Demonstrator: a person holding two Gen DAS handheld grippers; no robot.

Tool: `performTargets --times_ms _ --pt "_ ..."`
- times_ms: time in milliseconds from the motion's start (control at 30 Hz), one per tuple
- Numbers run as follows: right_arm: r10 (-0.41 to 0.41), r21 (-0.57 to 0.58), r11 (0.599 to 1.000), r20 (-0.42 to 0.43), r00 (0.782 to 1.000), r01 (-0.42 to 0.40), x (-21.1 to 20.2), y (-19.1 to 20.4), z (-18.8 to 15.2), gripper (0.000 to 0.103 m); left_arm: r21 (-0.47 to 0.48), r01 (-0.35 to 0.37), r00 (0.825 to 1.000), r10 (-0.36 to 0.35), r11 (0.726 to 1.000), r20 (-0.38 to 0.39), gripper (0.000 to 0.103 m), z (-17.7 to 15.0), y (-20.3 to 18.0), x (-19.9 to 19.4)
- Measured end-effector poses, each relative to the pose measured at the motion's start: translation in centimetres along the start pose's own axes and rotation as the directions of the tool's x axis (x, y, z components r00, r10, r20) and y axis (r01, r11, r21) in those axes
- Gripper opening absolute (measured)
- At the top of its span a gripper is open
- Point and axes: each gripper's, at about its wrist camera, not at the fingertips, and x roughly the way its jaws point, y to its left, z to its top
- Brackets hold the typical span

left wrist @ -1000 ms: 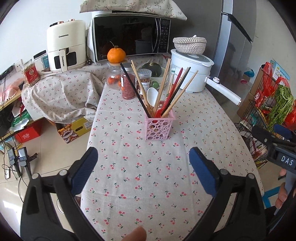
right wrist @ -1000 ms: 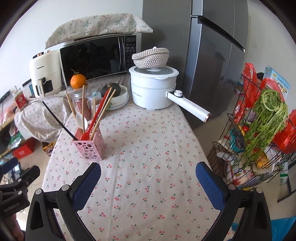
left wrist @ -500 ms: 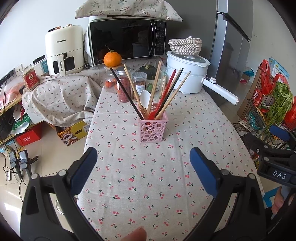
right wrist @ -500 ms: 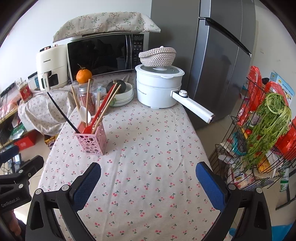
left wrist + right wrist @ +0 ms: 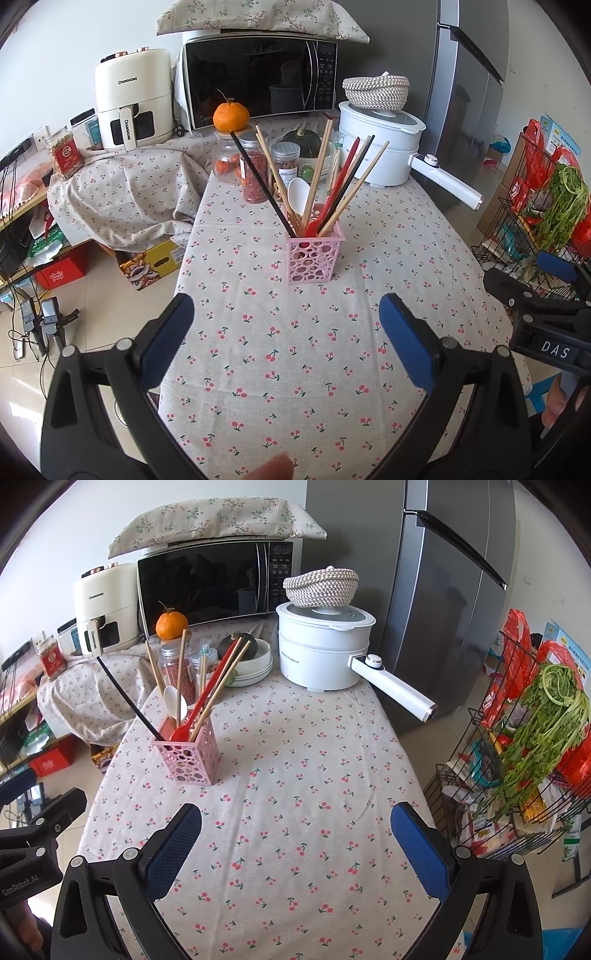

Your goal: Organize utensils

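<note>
Both grippers have drawn back from the pink holder (image 5: 314,254), which now stands well ahead of the left gripper (image 5: 286,334), jaws wide and empty; the right gripper (image 5: 295,840) likewise. The chopsticks (image 5: 321,177) look light, stiff and slippery; pinch one mid-shaft.
</note>
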Motion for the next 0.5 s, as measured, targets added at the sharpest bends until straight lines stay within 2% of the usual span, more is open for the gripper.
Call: performTargets --times_ms 500 --pt "0.014 -0.001 1.0 -0.018 1.0 -0.014 0.48 0.01 -0.11 0.103 0.012 -0.003 1.0 0.003 1.0 0.005 0.1 -0.01 -0.39 0.01"
